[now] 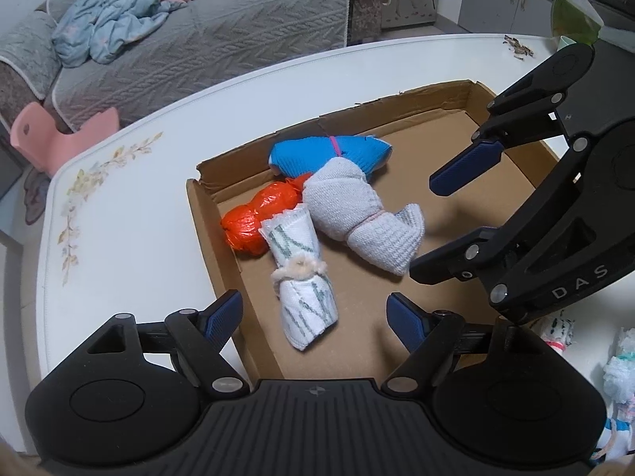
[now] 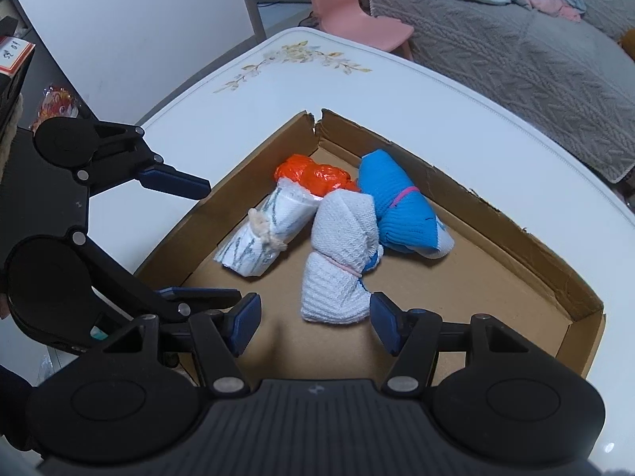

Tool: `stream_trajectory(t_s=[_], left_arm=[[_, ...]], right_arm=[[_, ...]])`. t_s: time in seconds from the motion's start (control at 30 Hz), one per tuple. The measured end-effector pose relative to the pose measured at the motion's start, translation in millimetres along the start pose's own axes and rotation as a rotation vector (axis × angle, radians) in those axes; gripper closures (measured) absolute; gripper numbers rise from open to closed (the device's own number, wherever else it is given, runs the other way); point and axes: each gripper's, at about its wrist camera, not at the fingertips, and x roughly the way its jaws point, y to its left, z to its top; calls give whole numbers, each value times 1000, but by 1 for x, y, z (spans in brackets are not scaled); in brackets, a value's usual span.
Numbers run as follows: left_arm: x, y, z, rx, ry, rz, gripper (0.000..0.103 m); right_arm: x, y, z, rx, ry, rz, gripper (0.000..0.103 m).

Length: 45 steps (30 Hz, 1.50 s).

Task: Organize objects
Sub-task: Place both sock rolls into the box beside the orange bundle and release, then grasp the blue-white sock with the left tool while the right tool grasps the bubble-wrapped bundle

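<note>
A shallow cardboard tray (image 1: 444,103) (image 2: 516,234) lies on the white table. In it lie a blue rolled bundle (image 1: 317,152) (image 2: 401,206), an orange plastic bundle (image 1: 258,218) (image 2: 317,174), a grey-white sock roll (image 1: 357,214) (image 2: 341,261) and a white patterned roll tied with string (image 1: 301,277) (image 2: 266,234). My left gripper (image 1: 313,317) (image 2: 198,238) is open and empty above the patterned roll. My right gripper (image 2: 313,321) (image 1: 436,230) is open and empty, close over the grey-white roll.
The white table (image 1: 119,238) (image 2: 397,91) has a floral print near its edge. More white bundles (image 1: 619,357) lie on the table right of the tray. A pink chair (image 2: 353,12) and a grey sofa (image 1: 222,27) stand beyond the table.
</note>
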Motion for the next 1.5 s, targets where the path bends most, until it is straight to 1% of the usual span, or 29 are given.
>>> stream_trajectory(t_s=[0.2,0.43,0.5,0.57,0.7,0.77,0.8,0.87,0.93,1.0,1.03,1.1,1.13,1.27,1.4,1.5], left_arm=[[-19,2,-11,-17,-6,4,19],[-46,-7,-42,58,23,10,18],[-55,-11,-54,97,35,13,18],[-63,-14,-68,105,52,1,17],[-75,-28,-101,48,95,-72,16],[-72,-43,-117,29,132,-63,16],[-69,-49,-124,12,163,-68,16],[-67,-62,-137,-16,201,-87,16],[-72,-81,-143,-15,207,-90,16],[-79,-105,-148,1,190,-131,16],[-82,-119,-151,8,175,-141,16],[-84,-143,-155,-20,148,-172,16],[-81,-156,-157,-37,145,-194,16],[-70,-200,-162,-97,116,-232,16],[-57,-214,-159,-226,99,-260,16],[-50,-220,-155,-266,85,-251,16]], right_arm=[[-10,8,-9,-10,0,-12,44],[-42,29,-33,-63,-8,4,39],[-53,36,-45,-86,-6,1,39],[-64,43,-61,-120,-2,-1,36],[-85,50,-105,-168,24,7,36],[-92,51,-130,-188,41,12,36],[-94,51,-141,-204,49,9,36],[-95,48,-164,-227,70,6,36],[-95,44,-184,-238,81,0,36],[-92,38,-200,-240,94,5,36],[-91,36,-206,-244,99,6,36],[-86,33,-214,-259,96,-1,36],[-85,31,-216,-253,91,-3,36],[-81,30,-215,-245,77,3,36],[-71,37,-217,-282,82,17,36],[-63,41,-223,-335,108,0,36]])
